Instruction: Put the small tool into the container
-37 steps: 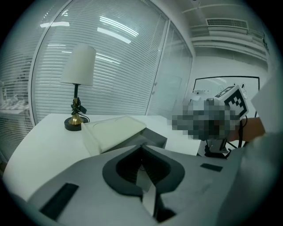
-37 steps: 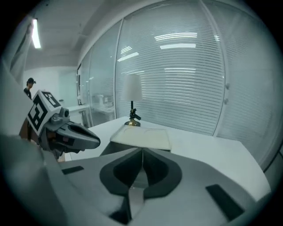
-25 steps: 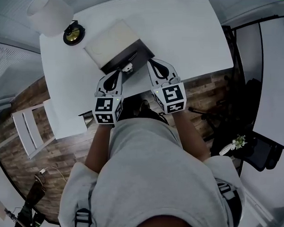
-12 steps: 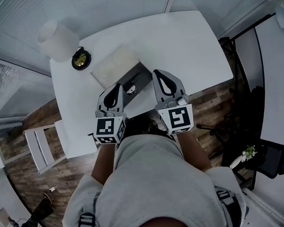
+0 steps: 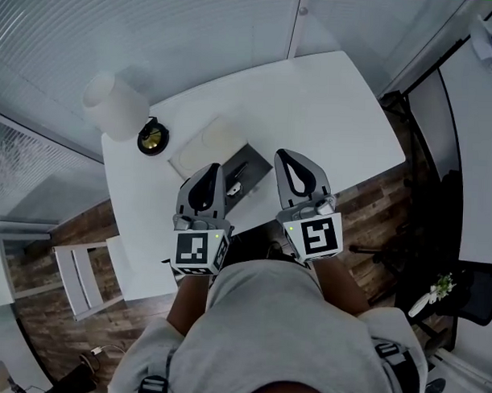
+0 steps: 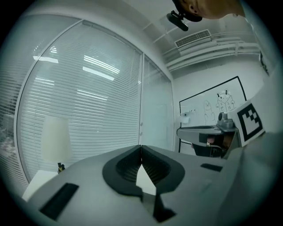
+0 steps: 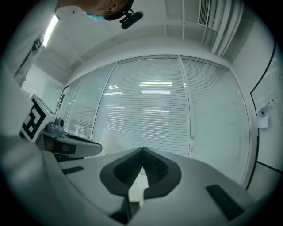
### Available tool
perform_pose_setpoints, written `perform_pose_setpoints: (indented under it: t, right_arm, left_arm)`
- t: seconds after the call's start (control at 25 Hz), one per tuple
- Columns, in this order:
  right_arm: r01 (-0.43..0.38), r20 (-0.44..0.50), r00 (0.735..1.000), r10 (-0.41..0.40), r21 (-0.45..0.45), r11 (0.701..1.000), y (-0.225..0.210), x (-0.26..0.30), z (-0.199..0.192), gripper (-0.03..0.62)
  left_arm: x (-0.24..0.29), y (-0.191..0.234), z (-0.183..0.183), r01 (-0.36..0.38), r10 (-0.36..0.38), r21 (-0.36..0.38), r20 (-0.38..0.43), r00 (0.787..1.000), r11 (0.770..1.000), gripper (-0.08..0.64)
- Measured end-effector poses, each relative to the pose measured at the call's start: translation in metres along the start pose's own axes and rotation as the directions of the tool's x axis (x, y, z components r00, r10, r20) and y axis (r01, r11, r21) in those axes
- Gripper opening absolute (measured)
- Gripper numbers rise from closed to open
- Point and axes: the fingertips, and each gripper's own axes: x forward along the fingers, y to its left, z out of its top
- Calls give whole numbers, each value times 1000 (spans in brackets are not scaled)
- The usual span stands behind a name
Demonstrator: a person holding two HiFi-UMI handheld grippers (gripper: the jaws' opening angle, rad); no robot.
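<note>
Container (image 5: 242, 162) half hidden behind left gripper (image 5: 218, 168); small tool (image 5: 234, 186) barely discernible inside.

The container (image 5: 246, 161) is a shallow, dark grey, rectangular tray, open at the top. It sits flat on the white table (image 5: 330, 98) near its front edge and is turned at an angle to that edge. A cream panel (image 5: 203, 142) adjoins its far-left side. The small tool (image 5: 233, 186) is a tiny whitish piece lying inside the tray at its near end; its shape is too small to tell.
</note>
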Motion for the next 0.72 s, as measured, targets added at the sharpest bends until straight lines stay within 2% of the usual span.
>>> perform_pose_setpoints:
  t: [0.24,0.4,0.56,0.72]
  right_arm:
    - [-15,-37,999,15,26,1000,-6,-1,-5,25]
    - [-13,-33,999,14,21,1000,-11,-3,-1,25]
    - [0,-74,997,2,28,1000,-13,-4,-9,25]
    - [-3,-40,999,4,27,1000,-15,-3,-2,25]
  left_arm:
    - [-4,4,0,-34,34,-2,8,999,999,23]
    - [-1,-2,4,-24,24,-4,11,1000,1000,23]
    - [2,-7,10,-15,15,8,29,999,1000,23]
    - [1,-8,9,-17,17,8,28,999,1000,23]
